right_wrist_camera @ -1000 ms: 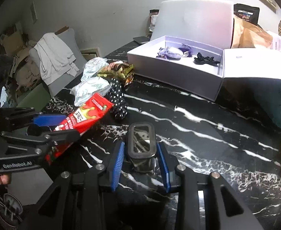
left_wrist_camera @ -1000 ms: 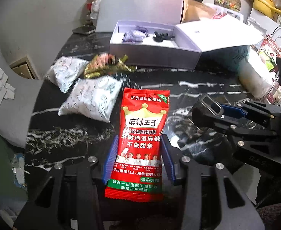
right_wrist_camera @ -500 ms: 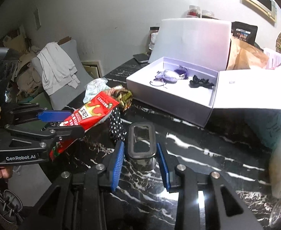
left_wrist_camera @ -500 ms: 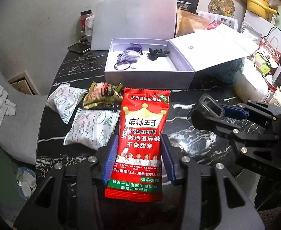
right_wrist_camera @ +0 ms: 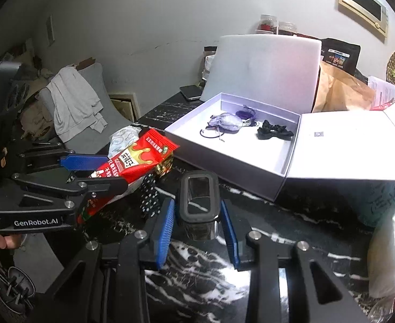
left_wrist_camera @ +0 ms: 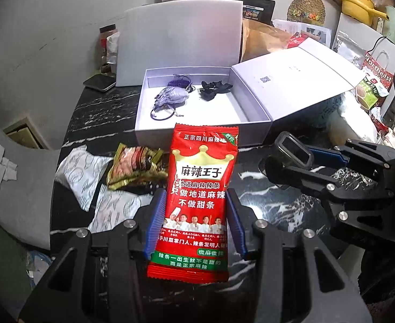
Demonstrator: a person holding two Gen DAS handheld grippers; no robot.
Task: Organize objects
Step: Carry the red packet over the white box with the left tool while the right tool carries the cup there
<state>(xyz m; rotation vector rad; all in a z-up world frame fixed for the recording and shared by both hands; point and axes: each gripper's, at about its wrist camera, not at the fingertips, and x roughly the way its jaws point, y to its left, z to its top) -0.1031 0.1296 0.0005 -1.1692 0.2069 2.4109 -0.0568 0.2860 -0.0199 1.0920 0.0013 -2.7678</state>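
While both loads hang clear of the marble table (left_wrist_camera: 283, 204), findings:
Left gripper (left_wrist_camera: 193, 223): pinching red snack packet (left_wrist_camera: 200, 188) mid-body; light, crinkly, slippery.
Right gripper (right_wrist_camera: 197, 223): clamped on rigid black case (right_wrist_camera: 198, 202); grip flanks.
Destination: white box (right_wrist_camera: 240, 148), likely.

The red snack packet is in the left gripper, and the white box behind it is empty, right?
Not quite. The left gripper does hold the red snack packet, but the white box isn't empty: the left wrist view shows a purple pouch and a black scrunchie inside.
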